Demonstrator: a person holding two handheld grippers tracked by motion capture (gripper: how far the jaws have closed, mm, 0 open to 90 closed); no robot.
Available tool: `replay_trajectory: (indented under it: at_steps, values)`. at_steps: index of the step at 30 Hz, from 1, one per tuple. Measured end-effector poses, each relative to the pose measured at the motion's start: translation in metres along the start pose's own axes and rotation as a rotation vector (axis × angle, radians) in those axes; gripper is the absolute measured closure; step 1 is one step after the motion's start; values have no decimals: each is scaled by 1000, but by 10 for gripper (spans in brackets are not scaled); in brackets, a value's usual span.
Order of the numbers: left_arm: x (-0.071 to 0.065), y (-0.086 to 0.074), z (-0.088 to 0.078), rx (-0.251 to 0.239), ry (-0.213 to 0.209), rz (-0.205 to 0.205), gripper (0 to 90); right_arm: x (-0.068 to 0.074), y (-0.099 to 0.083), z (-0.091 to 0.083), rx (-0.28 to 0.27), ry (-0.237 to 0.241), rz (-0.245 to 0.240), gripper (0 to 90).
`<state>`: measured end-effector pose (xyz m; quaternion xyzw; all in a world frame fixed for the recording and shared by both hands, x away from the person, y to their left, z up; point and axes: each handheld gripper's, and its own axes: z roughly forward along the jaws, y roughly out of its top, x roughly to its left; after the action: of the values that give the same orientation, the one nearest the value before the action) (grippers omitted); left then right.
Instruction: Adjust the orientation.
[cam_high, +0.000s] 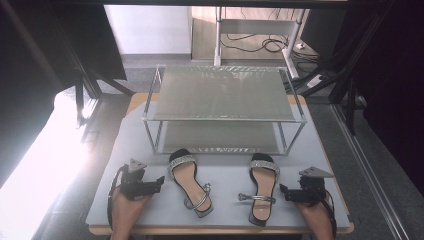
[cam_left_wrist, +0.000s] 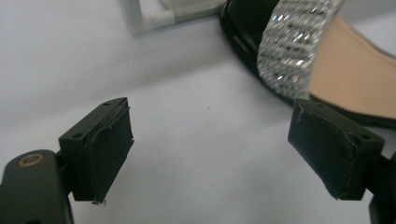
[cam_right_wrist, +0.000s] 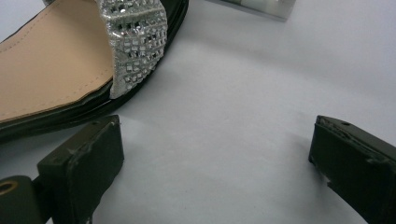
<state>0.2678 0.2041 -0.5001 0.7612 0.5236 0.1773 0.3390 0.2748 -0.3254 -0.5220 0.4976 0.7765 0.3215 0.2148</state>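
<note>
A: Item one, far left?
B: Left gripper (cam_high: 161, 181), jaws set wide with bare mat between them, nothing held. In the left gripper view its pads (cam_left_wrist: 109, 149) rest empty over the grey mat (cam_left_wrist: 196, 154).

A: Next along?
B: Left sandal (cam_high: 190, 182), just beside those jaws, apart from them. Long axis runs away from the person, heel leaning rightward; rhinestone toe band at the far end toward the rack (cam_high: 225, 107), ankle strap near.

A: Then?
B: Right sandal (cam_high: 263, 187), just beside the right gripper's jaws, untouched. Long axis near straight away from the person, toe band far, strap buckle sticking out leftward.

A: Last entry?
B: Right gripper (cam_high: 281, 190), jaws likewise wide apart, empty.

A: Markings?
B: No readable brand or lettering on either insole.
</note>
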Motion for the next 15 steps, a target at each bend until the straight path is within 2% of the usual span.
replay_trajectory:
  at_steps: [5,8,11,15]
  values:
    - [-11,14,0,-19,-42,8,143,0,0,0,0,-1,0,27]
    - [-14,18,1,-23,-48,10,144,0,0,0,-1,-1,-1,27]
    - [-19,23,6,-20,-60,12,177,0,0,0,0,-1,-2,27]
    - [-26,26,21,5,-68,2,230,0,0,0,-1,-1,-1,28]
